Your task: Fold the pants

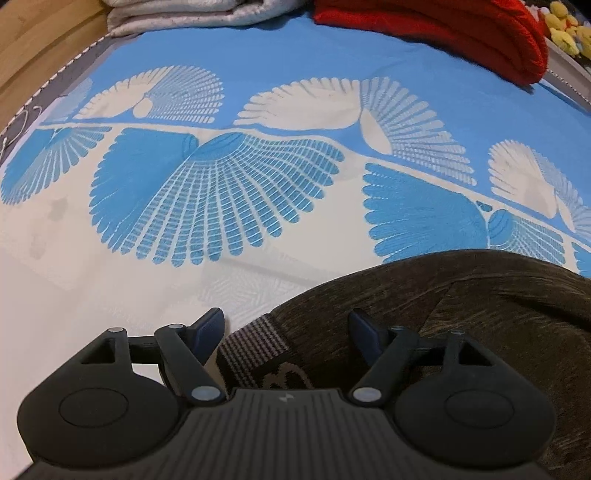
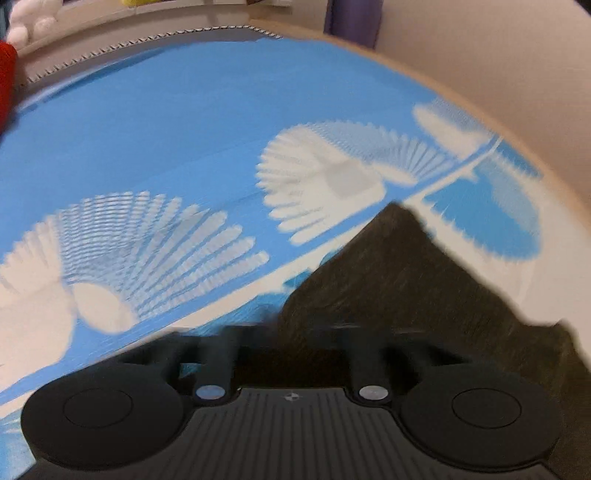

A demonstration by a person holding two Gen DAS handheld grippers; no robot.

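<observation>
Dark brown pants (image 1: 461, 314) lie on a bed sheet (image 1: 295, 74) printed in blue and white. Their striped waistband (image 1: 251, 345) sits at the lower middle of the left wrist view. My left gripper (image 1: 286, 328) hangs open just above that waistband, one finger on each side, and the pads are not touching it. In the blurred right wrist view, a raised flap of the pants (image 2: 406, 280) stands up from my right gripper (image 2: 291, 328). That gripper is shut on the fabric, which hides its fingertips.
A red knitted item (image 1: 461, 29) and a folded pale blanket (image 1: 177, 14) lie at the far edge of the bed, with yellow plush toys (image 1: 565, 26) beyond. The sheet's edge (image 2: 517, 147) curves close on the right, next to a beige wall (image 2: 498, 74).
</observation>
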